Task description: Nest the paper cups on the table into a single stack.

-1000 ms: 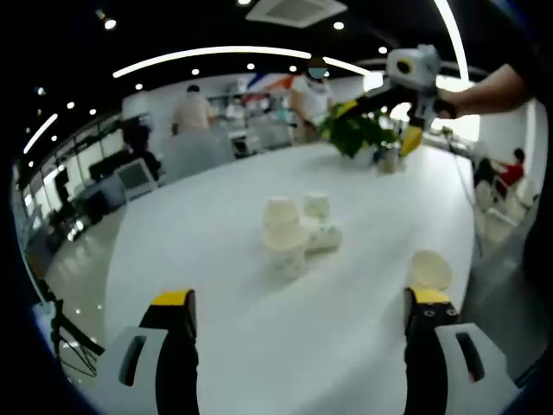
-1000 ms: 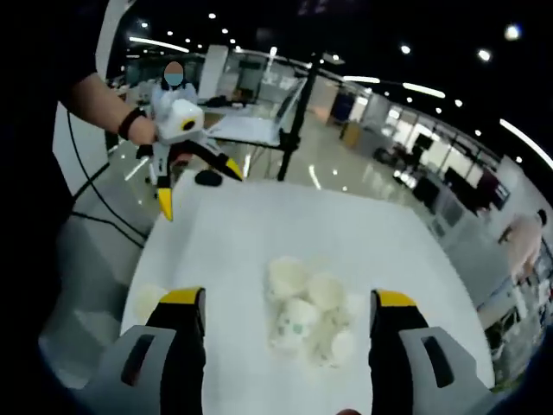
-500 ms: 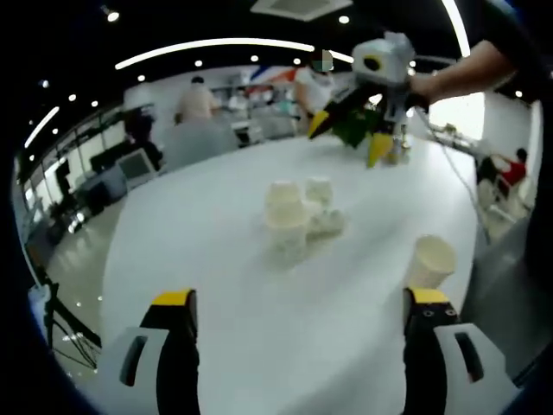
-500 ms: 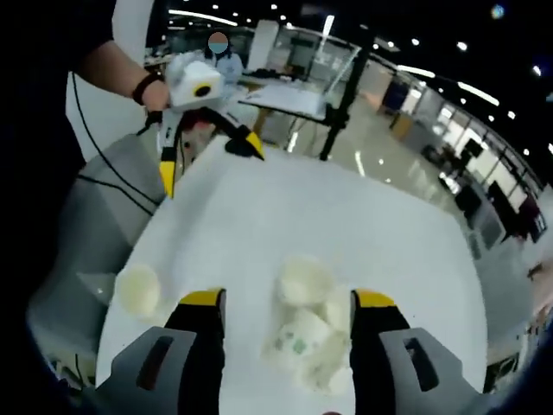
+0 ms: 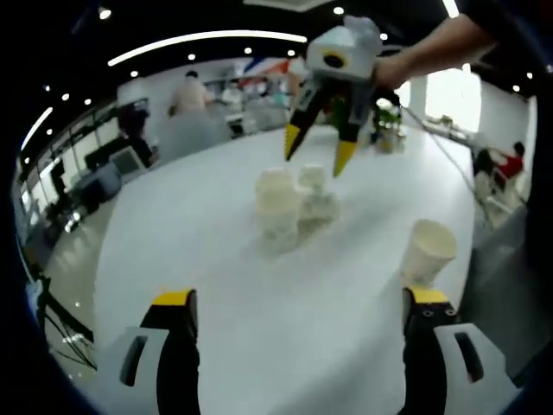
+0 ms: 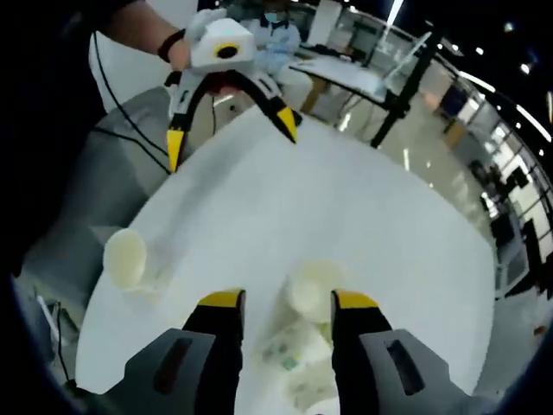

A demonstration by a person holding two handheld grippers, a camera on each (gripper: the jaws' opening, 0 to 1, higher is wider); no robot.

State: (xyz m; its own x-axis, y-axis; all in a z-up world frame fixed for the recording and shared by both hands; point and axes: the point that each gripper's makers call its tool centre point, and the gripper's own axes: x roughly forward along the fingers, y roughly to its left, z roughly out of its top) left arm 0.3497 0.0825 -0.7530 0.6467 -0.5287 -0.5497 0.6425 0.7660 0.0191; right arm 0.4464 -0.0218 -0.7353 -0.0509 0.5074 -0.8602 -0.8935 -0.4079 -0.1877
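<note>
Right tongs (image 6: 281,298), spread and empty, are hanging directly above the cup cluster (image 5: 289,203); left tongs (image 5: 298,303), spread, are sitting well apart on the worktop (image 5: 216,346) side.

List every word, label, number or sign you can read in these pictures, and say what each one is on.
None can be read.
Paper cups under the right gripper: greenish print, too blurred to read.
Back wall in the left gripper view: red and blue mark, too small to read.

left tongs (image 5: 298,307) — black jaws, yellow tips, white housings | right tongs (image 6: 285,303) — same | dark wristband (image 6: 175,45)
</note>
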